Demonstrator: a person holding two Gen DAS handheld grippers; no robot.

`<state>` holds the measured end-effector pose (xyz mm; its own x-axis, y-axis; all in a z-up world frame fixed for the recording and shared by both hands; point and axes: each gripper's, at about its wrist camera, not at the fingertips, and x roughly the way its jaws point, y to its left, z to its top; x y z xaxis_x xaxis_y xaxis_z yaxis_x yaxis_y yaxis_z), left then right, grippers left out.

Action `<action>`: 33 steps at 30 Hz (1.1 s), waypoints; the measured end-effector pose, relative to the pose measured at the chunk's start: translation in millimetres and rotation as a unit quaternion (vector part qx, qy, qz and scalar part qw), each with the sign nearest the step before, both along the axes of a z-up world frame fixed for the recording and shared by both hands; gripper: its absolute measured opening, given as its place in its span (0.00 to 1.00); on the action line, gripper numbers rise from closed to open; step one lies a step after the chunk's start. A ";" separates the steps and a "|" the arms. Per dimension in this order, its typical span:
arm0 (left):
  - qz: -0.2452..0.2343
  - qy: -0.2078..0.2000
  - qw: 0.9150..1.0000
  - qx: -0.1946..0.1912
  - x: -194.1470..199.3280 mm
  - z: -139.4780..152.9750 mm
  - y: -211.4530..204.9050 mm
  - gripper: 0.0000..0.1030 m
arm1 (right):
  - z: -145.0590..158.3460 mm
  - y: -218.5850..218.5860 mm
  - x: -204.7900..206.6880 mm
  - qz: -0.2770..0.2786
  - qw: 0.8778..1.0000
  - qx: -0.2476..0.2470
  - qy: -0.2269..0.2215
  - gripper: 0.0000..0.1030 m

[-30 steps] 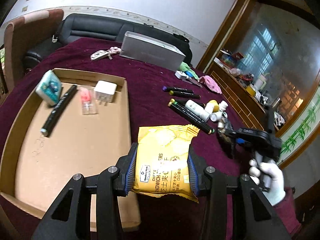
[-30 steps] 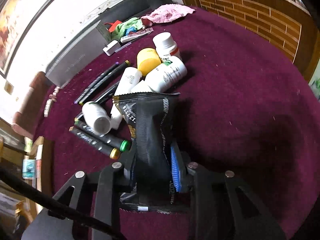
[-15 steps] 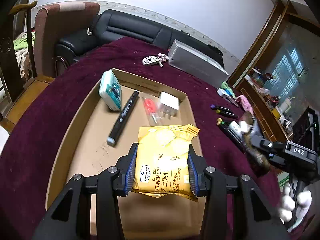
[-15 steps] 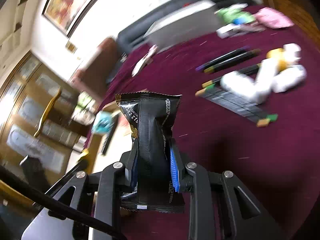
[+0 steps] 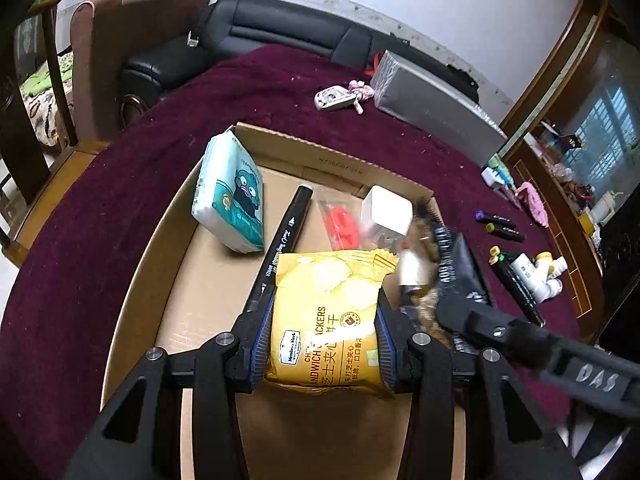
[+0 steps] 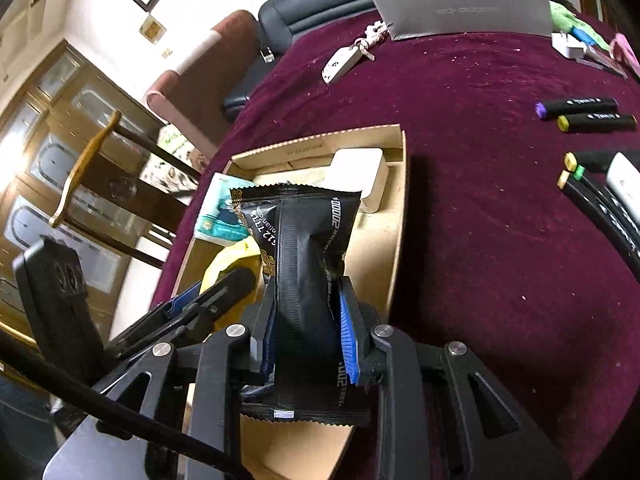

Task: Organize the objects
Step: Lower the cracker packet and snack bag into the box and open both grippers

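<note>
Left wrist view: we see the left gripper (image 5: 324, 340) clamped on a yellow cracker pack (image 5: 326, 320), both pads pressing its sides. The pack hangs over the cardboard box (image 5: 160, 248), which sits on a maroon tablecloth (image 5: 100, 240). In the box lie a tissue pack (image 5: 230, 196) at the far left corner, a black marker (image 5: 286, 232) beside it, a clear bag (image 5: 340, 224) with something red inside, and a white charger (image 5: 386, 210) at the far right corner. The right gripper (image 5: 460, 280) enters from the right, blurred, just beside the yellow pack and over the box's right wall; we note a black packet in it. On the cloth to the right lie markers (image 5: 502, 226) and white bottles (image 5: 540, 272). A grey case (image 5: 432, 108) and a key fob (image 5: 334, 98) lie at the far side.

Right wrist view: the right gripper (image 6: 308, 332) is closed on a black packet (image 6: 304, 264), held upright and pinched at its middle. The packet is above the box (image 6: 396, 216), near its right wall. The left gripper (image 6: 208, 300) shows at lower left with the yellow pack (image 6: 228, 260) over the box floor. Markers (image 6: 580, 114) lie on the cloth (image 6: 480, 220) to the right, well apart from the box.
</note>
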<state>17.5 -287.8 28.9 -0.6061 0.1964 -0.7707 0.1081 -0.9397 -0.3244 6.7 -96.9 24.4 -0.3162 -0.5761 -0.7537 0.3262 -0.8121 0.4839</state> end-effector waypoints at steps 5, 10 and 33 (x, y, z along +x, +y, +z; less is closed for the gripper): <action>-0.004 -0.012 1.000 0.004 0.6 -3.2 1.4 0.38 | -8.8 -7.9 -4.6 -0.010 1.000 0.026 -0.001 0.23; -0.003 -0.018 0.999 0.027 -3.1 -5.2 -4.9 0.42 | -6.9 -11.5 -2.7 -0.010 0.999 0.047 0.013 0.24; 0.008 0.067 0.984 0.162 59.6 50.0 -6.2 0.63 | 31.3 58.0 38.3 -0.064 0.993 0.009 0.097 0.52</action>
